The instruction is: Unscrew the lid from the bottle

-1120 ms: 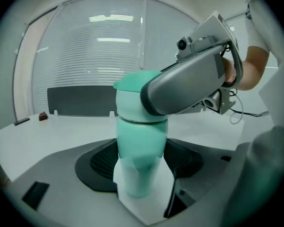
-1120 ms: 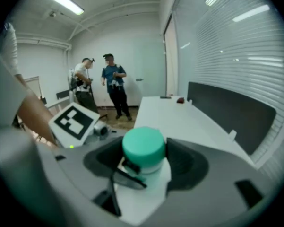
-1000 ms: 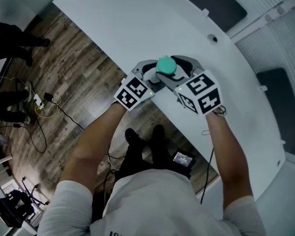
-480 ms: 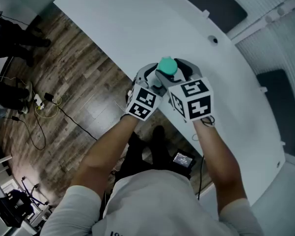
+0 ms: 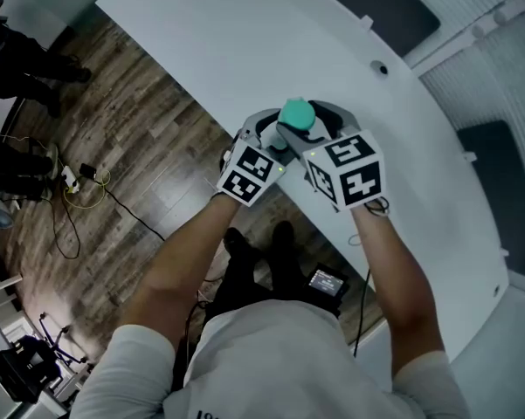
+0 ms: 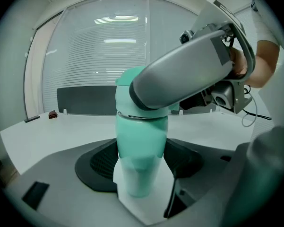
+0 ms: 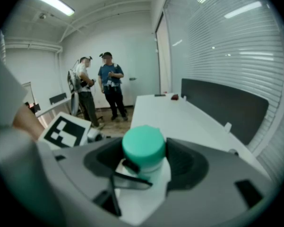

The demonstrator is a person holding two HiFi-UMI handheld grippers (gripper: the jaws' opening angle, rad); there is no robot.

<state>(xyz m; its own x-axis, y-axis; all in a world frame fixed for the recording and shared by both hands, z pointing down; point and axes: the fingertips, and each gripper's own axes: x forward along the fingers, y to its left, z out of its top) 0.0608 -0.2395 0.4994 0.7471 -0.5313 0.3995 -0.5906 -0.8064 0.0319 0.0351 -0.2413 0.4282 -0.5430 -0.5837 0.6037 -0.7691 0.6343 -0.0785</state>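
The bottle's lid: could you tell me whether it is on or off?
On. The green lid caps the bottle, the right gripper shut round it; how loose cannot be told.

We saw a bottle (image 6: 141,145) of smooth mint plastic, paler and frosted low down, with a matt teal plastic lid (image 7: 143,145). The left gripper (image 6: 142,161) and right gripper (image 7: 144,162) had matt grey plastic shells and dark, finely textured pads (image 6: 101,163). The surface (image 5: 245,42) looked smooth, white and faintly glossy; the floor (image 5: 140,129) was grained wood planking.
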